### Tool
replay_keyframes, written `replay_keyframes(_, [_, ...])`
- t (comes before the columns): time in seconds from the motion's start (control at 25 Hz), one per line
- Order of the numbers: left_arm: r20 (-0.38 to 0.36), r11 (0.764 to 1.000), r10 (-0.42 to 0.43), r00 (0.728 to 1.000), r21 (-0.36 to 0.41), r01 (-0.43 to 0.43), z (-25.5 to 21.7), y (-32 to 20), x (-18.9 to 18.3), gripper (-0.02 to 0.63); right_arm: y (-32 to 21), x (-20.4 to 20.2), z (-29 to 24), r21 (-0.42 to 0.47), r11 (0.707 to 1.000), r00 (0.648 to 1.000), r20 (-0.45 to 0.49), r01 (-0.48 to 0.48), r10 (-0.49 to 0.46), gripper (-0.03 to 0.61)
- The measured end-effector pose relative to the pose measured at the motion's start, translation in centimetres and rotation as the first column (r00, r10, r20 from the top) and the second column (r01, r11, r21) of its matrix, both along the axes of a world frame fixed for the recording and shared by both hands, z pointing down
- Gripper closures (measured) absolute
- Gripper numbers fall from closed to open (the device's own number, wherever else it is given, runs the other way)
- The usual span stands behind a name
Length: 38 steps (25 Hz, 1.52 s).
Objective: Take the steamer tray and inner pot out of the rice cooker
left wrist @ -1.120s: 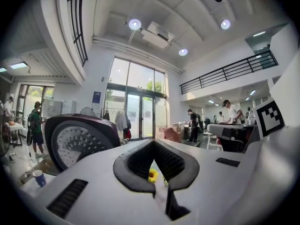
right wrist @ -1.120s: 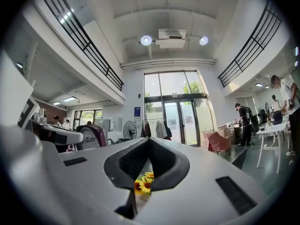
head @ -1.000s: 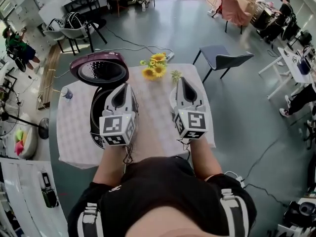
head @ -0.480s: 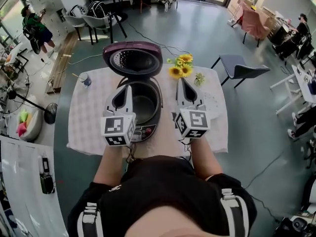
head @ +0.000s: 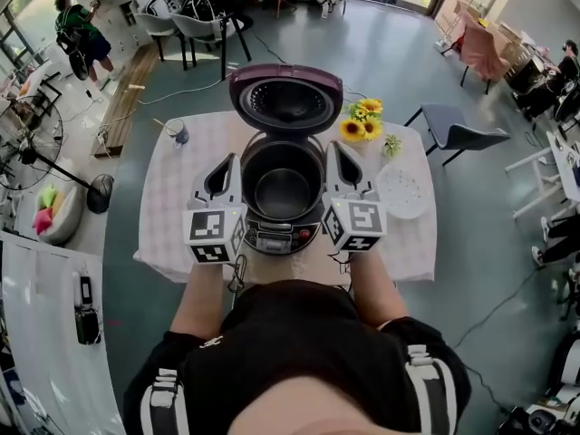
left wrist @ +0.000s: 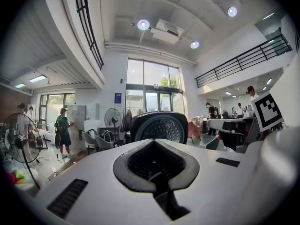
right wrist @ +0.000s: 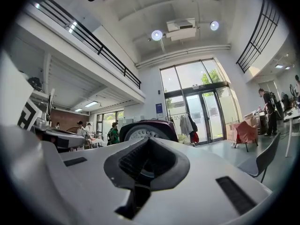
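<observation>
The rice cooker (head: 283, 229) stands on the table with its purple lid (head: 285, 98) swung up. The dark inner pot (head: 282, 181) sits inside it. A white perforated steamer tray (head: 404, 192) lies flat on the cloth to the cooker's right. My left gripper (head: 226, 163) hovers at the cooker's left side, shut and holding nothing. My right gripper (head: 336, 150) hovers at its right side, also shut and holding nothing. The left gripper view shows shut jaws (left wrist: 154, 149) with the lid (left wrist: 158, 127) beyond them. In the right gripper view the shut jaws (right wrist: 146, 146) point past the lid (right wrist: 146, 128).
Sunflowers (head: 362, 120) stand at the table's far right. A small cup (head: 178, 133) is at the far left corner. A grey chair (head: 458, 135) is to the right of the table and black chairs (head: 195, 27) behind it. People are in the distance.
Both grippers have shifted left across the table. The left one was over the cooker and the right one over the cloth; now they flank the cooker. The steamer tray has come into view.
</observation>
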<state>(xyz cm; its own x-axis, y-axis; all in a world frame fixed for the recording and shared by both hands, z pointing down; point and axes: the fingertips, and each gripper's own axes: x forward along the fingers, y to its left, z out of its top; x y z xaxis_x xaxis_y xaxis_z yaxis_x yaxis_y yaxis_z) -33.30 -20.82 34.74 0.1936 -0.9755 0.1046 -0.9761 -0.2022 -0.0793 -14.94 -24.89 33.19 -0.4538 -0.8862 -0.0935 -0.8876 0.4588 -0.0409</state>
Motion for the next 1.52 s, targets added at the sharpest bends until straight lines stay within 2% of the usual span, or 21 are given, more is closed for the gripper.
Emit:
replay_keyframes(0.2, [-0.016,1.000,0.015,1.000,-0.026,-0.015,1.2,-0.3,-2.8,0.611,0.0,-1.9,0.6,-0.022,0.999,0.998,0.049,0.042,-0.041,0.575])
replay_keyframes(0.28, [-0.033,0.999,0.028,0.999,-0.039,-0.030,1.6,-0.7,-3.5,0.609,-0.2,-2.2,1.0,-0.059,0.994,0.990,0.114,0.090,-0.082,0.570])
replay_keyframes(0.32, [-0.043,0.997,0.047,0.998,-0.055,-0.049,1.9,-1.0,-3.8,0.584,-0.3,-2.3,1.1,-0.080,0.989,0.979,0.171,0.127,-0.112,0.537])
replay_keyframes(0.36, [-0.055,0.994,0.074,0.996,-0.076,-0.078,2.3,-1.2,-4.0,0.509,-0.3,-2.4,1.1,-0.098,0.981,0.961,0.237,0.169,-0.142,0.474])
replay_keyframes(0.4, [-0.071,0.989,0.104,0.992,-0.100,-0.110,2.7,-1.5,-4.1,0.382,-0.4,-2.3,1.2,-0.115,0.971,0.939,0.301,0.208,-0.166,0.440])
replay_keyframes(0.44, [-0.094,0.983,0.129,0.987,-0.121,-0.140,3.2,-1.6,-4.3,0.313,-0.5,-2.2,1.4,-0.131,0.962,0.916,0.357,0.241,-0.181,0.415])
replay_keyframes(0.52, [-0.169,0.971,0.159,0.973,-0.153,-0.185,4.0,-1.9,-5.2,0.279,-0.7,-1.8,2.2,-0.169,0.943,0.879,0.438,0.287,-0.189,0.371])
replay_keyframes(0.6, [-0.287,0.955,0.181,0.941,-0.176,-0.238,4.6,-2.0,-6.1,0.262,-0.9,-1.2,3.3,-0.217,0.921,0.853,0.489,0.322,-0.183,0.351])
replay_keyframes(0.64, [-0.365,0.945,0.191,0.911,-0.182,-0.270,4.8,-2.2,-6.6,0.262,-1.0,-0.9,4.0,-0.246,0.907,0.841,0.511,0.341,-0.177,0.345])
replay_keyframes(0.68, [-0.449,0.935,0.197,0.871,-0.182,-0.305,4.9,-2.4,-7.0,0.262,-1.2,-0.6,4.8,-0.281,0.889,0.830,0.533,0.360,-0.167,0.341])
replay_keyframes(0.76, [-0.610,0.909,0.198,0.767,-0.178,-0.376,5.2,-2.9,-7.7,0.262,-1.8,0.2,6.9,-0.372,0.837,0.802,0.584,0.403,-0.127,0.337])
replay_keyframes(0.84, [-0.724,0.870,0.188,0.664,-0.192,-0.455,6.1,-3.2,-8.0,0.262,-2.2,1.0,9.5,-0.459,0.752,0.746,0.662,0.473,-0.066,0.339])
replay_keyframes(0.88, [-0.759,0.842,0.181,0.625,-0.209,-0.498,6.8,-3.2,-7.8,0.262,-2.4,1.4,10.6,-0.485,0.707,0.709,0.705,0.515,-0.033,0.339])
replay_keyframes(1.0, [-0.820,0.749,0.155,0.551,-0.266,-0.607,9.2,-3.0,-6.8,0.262,-2.7,2.9,13.7,-0.532,0.602,0.626,0.777,0.596,0.067,0.339])
replay_keyframes(1.08, [-0.852,0.694,0.108,0.512,-0.304,-0.653,10.9,-2.7,-6.3,0.262,-2.6,3.7,15.9,-0.560,0.540,0.597,0.792,0.628,0.127,0.339])
replay_keyframes(1.12, [-0.874,0.661,0.083,0.479,-0.311,-0.683,11.6,-2.4,-5.9,0.264,-2.3,3.9,17.0,-0.570,0.506,0.586,0.797,0.648,0.148,0.339])
replay_keyframes(1.24, [-0.933,0.543,0.035,0.357,-0.282,-0.791,13.0,-1.3,-4.4,0.273,-1.1,3.6,19.6,-0.580,0.404,0.571,0.806,0.707,0.157,0.342])
replay_keyframes(1.28, [-0.942,0.514,0.020,0.336,-0.279,-0.811,13.7,-1.1,-4.1,0.282,-0.6,3.3,20.3,-0.583,0.376,0.574,0.805,0.720,0.148,0.345])
replay_keyframes(1.32, [-0.944,0.495,0.000,0.329,-0.286,-0.821,14.6,-1.0,-4.1,0.284,-0.1,3.0,20.8,-0.586,0.351,0.579,0.804,0.730,0.137,0.345])
replay_keyframes(1.4, [-0.942,0.470,-0.042,0.332,-0.312,-0.826,16.3,-1.0,-4.0,0.284,0.6,2.4,21.5,-0.594,0.309,0.590,0.799,0.743,0.115,0.345])
replay_keyframes(1.52, [-0.940,0.433,-0.077,0.332,-0.332,-0.838,18.0,-0.9,-3.6,0.284,1.1,1.7,22.0,-0.604,0.276,0.608,0.790,0.748,0.079,0.347])
